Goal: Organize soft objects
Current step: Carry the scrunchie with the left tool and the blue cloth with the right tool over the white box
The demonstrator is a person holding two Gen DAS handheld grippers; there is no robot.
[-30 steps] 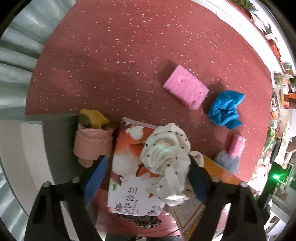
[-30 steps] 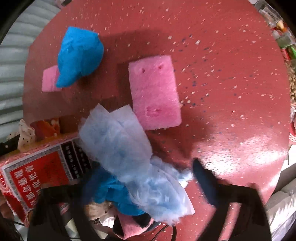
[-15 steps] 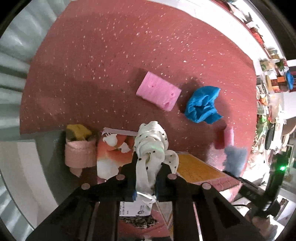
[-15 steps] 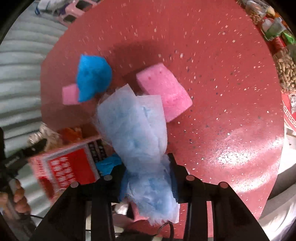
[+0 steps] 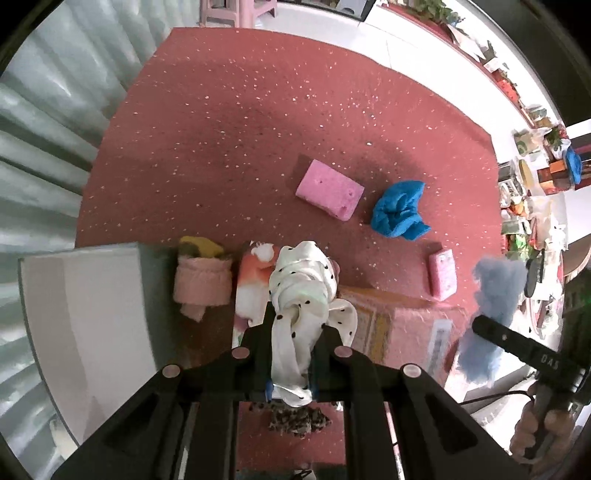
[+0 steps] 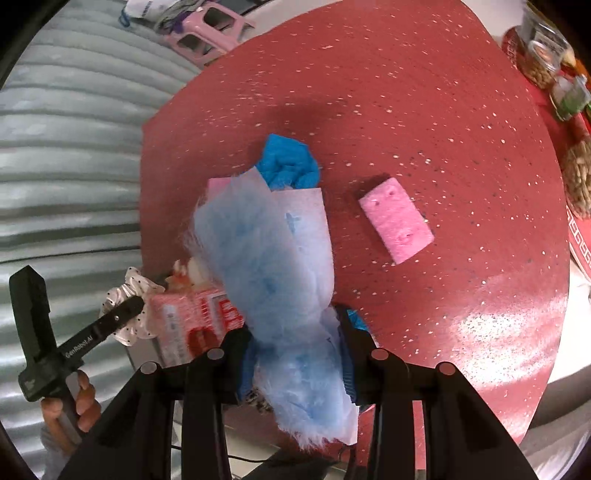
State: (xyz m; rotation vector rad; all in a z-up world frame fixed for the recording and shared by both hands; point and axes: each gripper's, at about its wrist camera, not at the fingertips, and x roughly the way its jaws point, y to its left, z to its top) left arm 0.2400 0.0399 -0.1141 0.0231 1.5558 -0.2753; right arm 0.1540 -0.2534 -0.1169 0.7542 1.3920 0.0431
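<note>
My left gripper [image 5: 293, 325] is shut on a white cloth with black dots [image 5: 301, 291], lifted above the red-and-white box [image 5: 255, 280]. A fluffy light-blue duster cloth [image 6: 273, 266] is clamped in my right gripper [image 6: 295, 332], which is shut on it and raised over the red speckled table [image 6: 424, 110]. The same light-blue cloth [image 5: 495, 295] shows at the right of the left wrist view. On the table lie a large pink sponge [image 5: 330, 189], a bright blue cloth [image 5: 400, 208] and a small pink sponge [image 5: 442, 273].
A pink fabric pouch with a yellow thing inside [image 5: 203, 277] stands left of the box. An orange-red carton [image 5: 402, 325] lies at the table's near edge. Grey corrugated wall [image 6: 66, 147] lies left. Jars and clutter [image 6: 554, 66] crowd the far right. A pink stool [image 6: 207, 29] stands beyond.
Both grippers closed on their cloths, the left on the dotted white one and the right on the light-blue one, and both rose away from the table with them.
</note>
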